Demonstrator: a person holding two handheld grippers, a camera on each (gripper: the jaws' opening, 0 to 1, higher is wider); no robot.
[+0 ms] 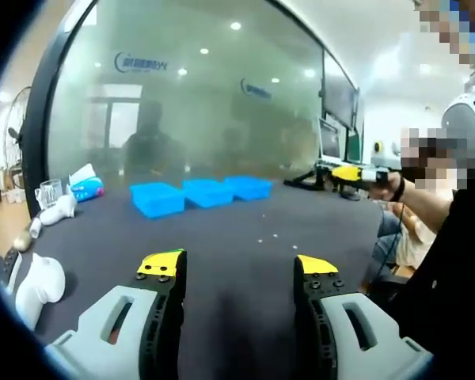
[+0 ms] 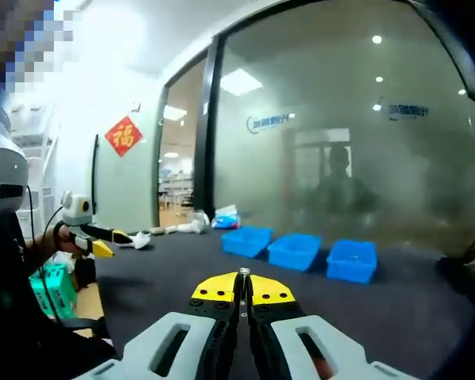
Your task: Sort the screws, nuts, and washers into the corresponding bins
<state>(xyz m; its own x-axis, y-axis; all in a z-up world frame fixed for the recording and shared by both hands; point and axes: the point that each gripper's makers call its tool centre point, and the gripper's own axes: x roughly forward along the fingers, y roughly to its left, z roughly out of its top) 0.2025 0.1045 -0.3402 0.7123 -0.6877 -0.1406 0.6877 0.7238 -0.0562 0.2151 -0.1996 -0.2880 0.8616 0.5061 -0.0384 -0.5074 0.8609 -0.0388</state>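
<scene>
Three blue bins (image 1: 208, 192) stand in a row on the dark table (image 1: 245, 253), far ahead of my left gripper (image 1: 239, 265), whose yellow-tipped jaws are wide open with nothing between them. A few tiny pale parts (image 1: 267, 237) lie on the table in front of the bins. My right gripper (image 2: 243, 289) is shut, and a thin small metal part (image 2: 243, 274) pokes up between its yellow tips; its kind is too small to tell. The bins (image 2: 294, 250) lie ahead of it. The right gripper (image 1: 356, 174) is held up at the right, the left gripper (image 2: 111, 241) at the left.
A tissue pack (image 1: 87, 188), a glass cup (image 1: 49, 192) and white objects (image 1: 38, 286) sit along the table's left side. A person's hand (image 1: 397, 187) and dark sleeve are at the right. A green box (image 2: 51, 289) sits at the left. Behind the bins is a frosted glass wall (image 1: 206, 103).
</scene>
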